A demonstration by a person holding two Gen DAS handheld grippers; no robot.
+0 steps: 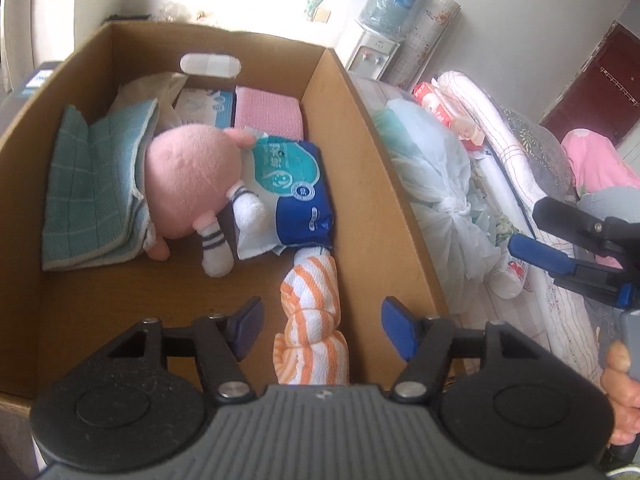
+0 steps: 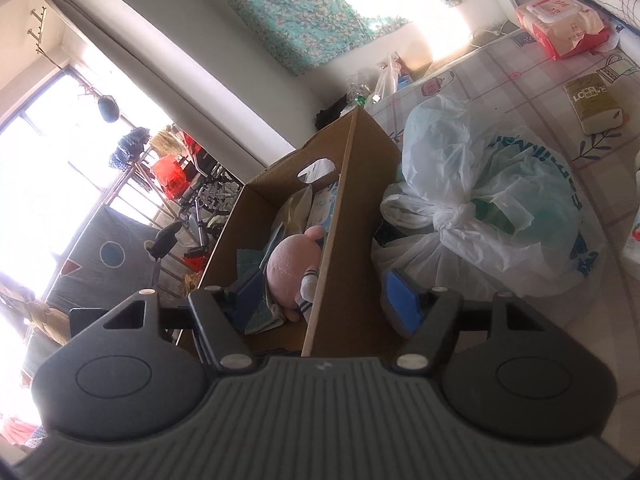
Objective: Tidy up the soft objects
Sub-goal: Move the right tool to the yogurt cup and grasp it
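one cardboard box (image 1: 360, 152) fills the middle and left of the left wrist view, open at the top, with one oval handle hole in its far wall. beside it, at right of frame, sits one knotted white plastic bag (image 1: 436, 184) on the patterned table (image 1: 560, 308).

inside the box, counted: one teal checked cloth (image 1: 92, 192) folded at left; one pink plush toy (image 1: 192, 184) in the middle, lying against the cloth, its two white striped legs pointing toward the lower frame; one blue and teal tissue pack (image 1: 292, 184) just right of the toy, touching it; one orange-striped towel (image 1: 312, 320) at lower centre, along the right wall; one pink knit cloth (image 1: 268, 116) and one pale blue printed pack (image 1: 206, 106) at the back.

the left hand-held gripper (image 1: 322, 330) hangs over the striped towel with its jaws spread wide, one on each side of the towel, gripping nothing. the right hand-held gripper (image 1: 560, 256) shows at the right edge of this view.

the right wrist view sees the box (image 2: 352, 216) edge-on, so only the plush toy (image 2: 292, 264), a corner of the teal cloth (image 2: 252, 260) and the back packs show; the towel and tissue pack are hidden. it alone shows one brown tissue packet (image 2: 594, 102) and one red wipes pack (image 2: 560, 24) on the table (image 2: 520, 80) at upper right. the right hand-held gripper (image 2: 324, 300) is spread wide, astride the box's near wall, holding nothing.
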